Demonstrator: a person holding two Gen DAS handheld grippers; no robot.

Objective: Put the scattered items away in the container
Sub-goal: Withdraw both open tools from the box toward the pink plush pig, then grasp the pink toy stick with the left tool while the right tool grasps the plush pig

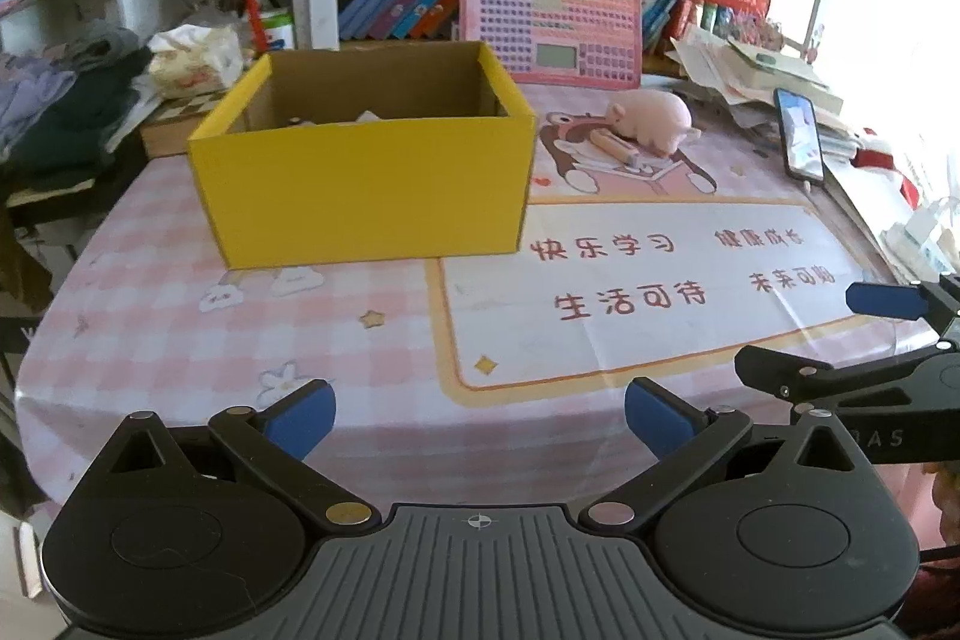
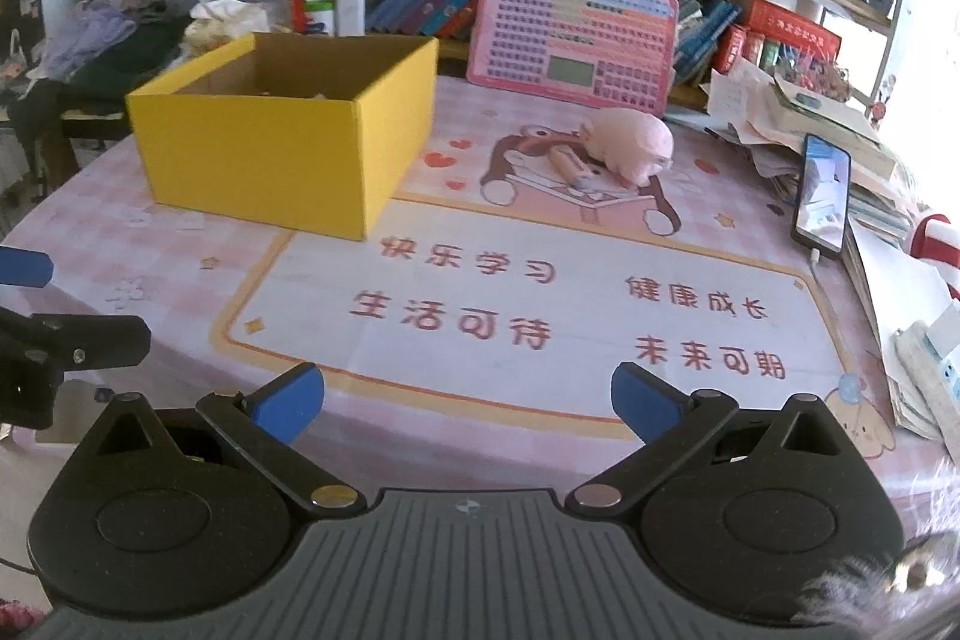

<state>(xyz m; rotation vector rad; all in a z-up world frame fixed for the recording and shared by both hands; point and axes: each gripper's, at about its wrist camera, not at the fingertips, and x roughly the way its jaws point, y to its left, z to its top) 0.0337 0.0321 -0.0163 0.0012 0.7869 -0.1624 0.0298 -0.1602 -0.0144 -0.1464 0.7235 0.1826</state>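
Note:
A yellow cardboard box (image 1: 366, 184) (image 2: 264, 160) stands open-topped on the pink checked table mat (image 1: 240, 328) (image 2: 600, 316); pale items show just above its near rim. A pink pig toy (image 1: 651, 117) (image 2: 630, 142) lies behind and right of the box, next to a small wooden-handled tool (image 1: 615, 147) (image 2: 567, 167). My left gripper (image 1: 479, 419) hovers open over the near table edge, in front of the box, holding nothing. My right gripper (image 2: 468, 403) is open too, empty, near the front edge and well short of the pig.
A pink keypad learning board (image 1: 552, 22) (image 2: 576, 34) leans against books at the back. A lit phone (image 1: 801, 135) (image 2: 823, 196) and stacked papers (image 2: 840, 142) sit on the right. Clothes (image 1: 54, 100) pile up on the left. Shelves rise behind the table.

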